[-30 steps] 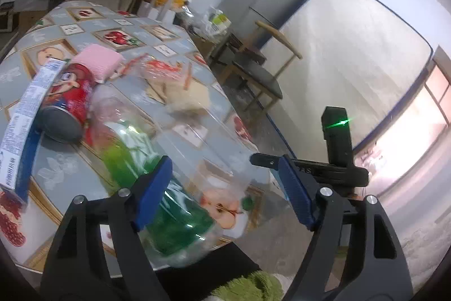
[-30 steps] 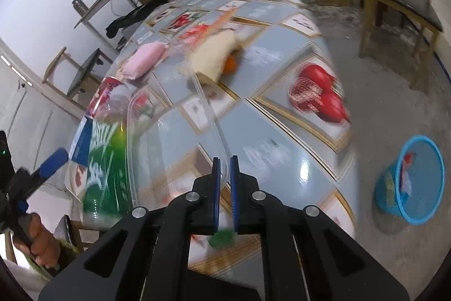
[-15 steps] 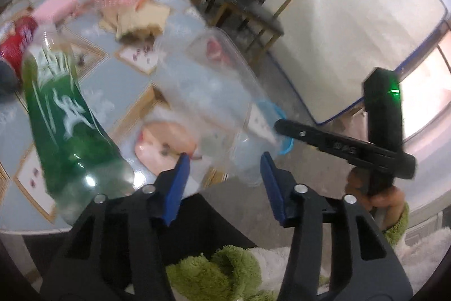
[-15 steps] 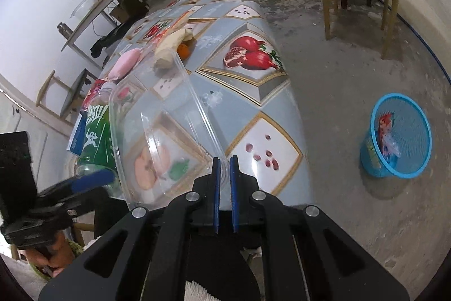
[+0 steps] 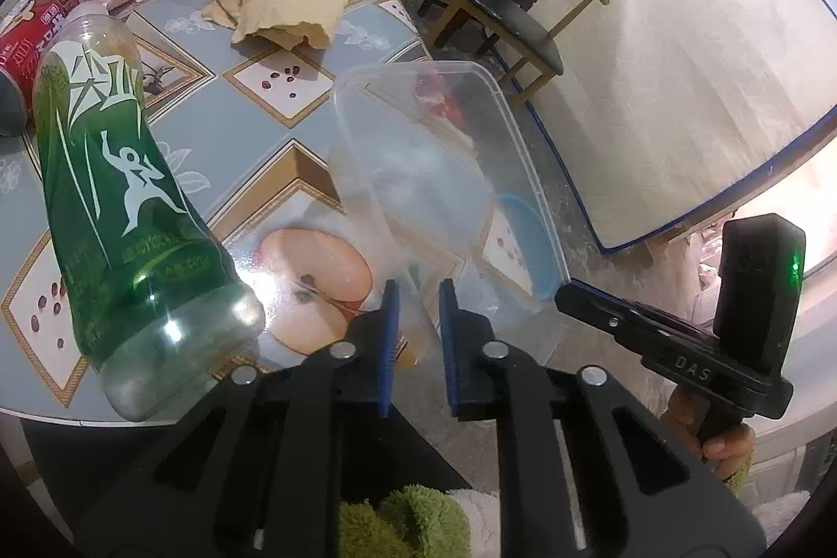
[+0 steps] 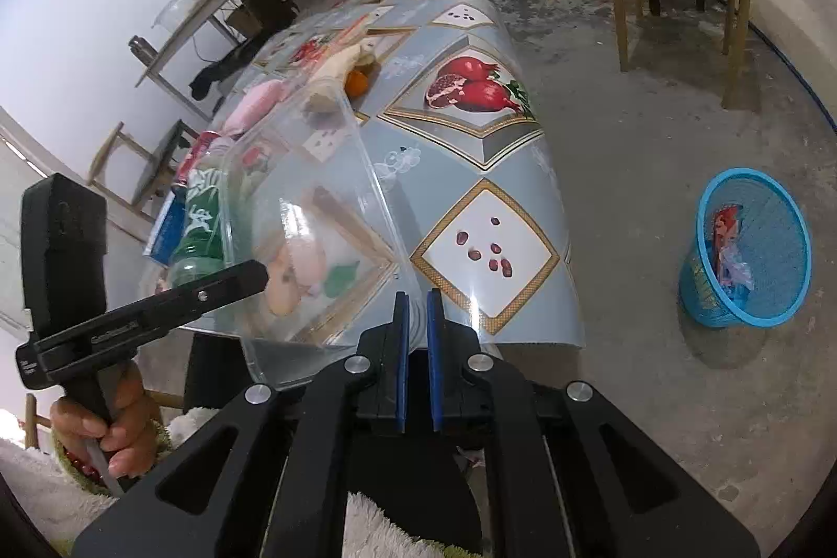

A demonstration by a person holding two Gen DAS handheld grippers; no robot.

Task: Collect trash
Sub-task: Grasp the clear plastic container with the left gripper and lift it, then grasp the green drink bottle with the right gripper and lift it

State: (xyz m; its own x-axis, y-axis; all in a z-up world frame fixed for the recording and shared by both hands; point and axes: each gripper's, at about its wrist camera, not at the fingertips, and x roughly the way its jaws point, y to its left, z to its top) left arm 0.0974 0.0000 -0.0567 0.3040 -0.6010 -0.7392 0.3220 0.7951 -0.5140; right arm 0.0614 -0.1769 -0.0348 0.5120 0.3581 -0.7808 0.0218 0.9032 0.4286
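Left wrist view: our left gripper [image 5: 416,328] has just been closing its jaws on the near wall of the clear plastic container [image 5: 434,171]. Our right gripper [image 6: 416,333] stays clamped on its opposite rim. Left of both jaws, a green bottle [image 5: 120,213] lies on the worktop [image 6: 471,171]; a blue basket [image 6: 745,254] sits right, on the floor.
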